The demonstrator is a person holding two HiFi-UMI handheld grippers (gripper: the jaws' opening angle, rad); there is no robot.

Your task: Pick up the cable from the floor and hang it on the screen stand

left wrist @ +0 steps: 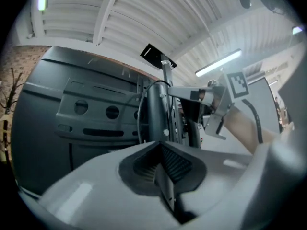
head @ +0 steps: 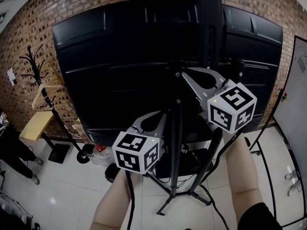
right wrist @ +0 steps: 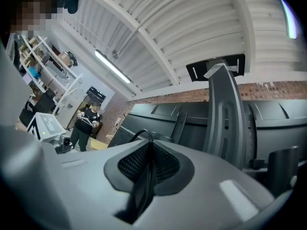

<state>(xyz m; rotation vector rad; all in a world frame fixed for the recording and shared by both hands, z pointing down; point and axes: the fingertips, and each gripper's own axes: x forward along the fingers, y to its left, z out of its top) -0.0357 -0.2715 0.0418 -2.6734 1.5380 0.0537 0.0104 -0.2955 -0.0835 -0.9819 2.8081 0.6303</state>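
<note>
A thin black cable is pinched between the pads of my right gripper, looping out past the tips. That gripper is held high against the black pole of the screen stand, behind the big black screen. In the left gripper view the cable arcs from the right gripper's tips down beside the pole and disappears behind my left gripper. The left gripper is lower, just left of the pole, with its jaws shut. I see no cable between its pads.
The stand's tripod legs spread over the white floor below my arms. A coat rack and a wooden table stand at the left, and a whiteboard at the right. A person stands far off near the shelves.
</note>
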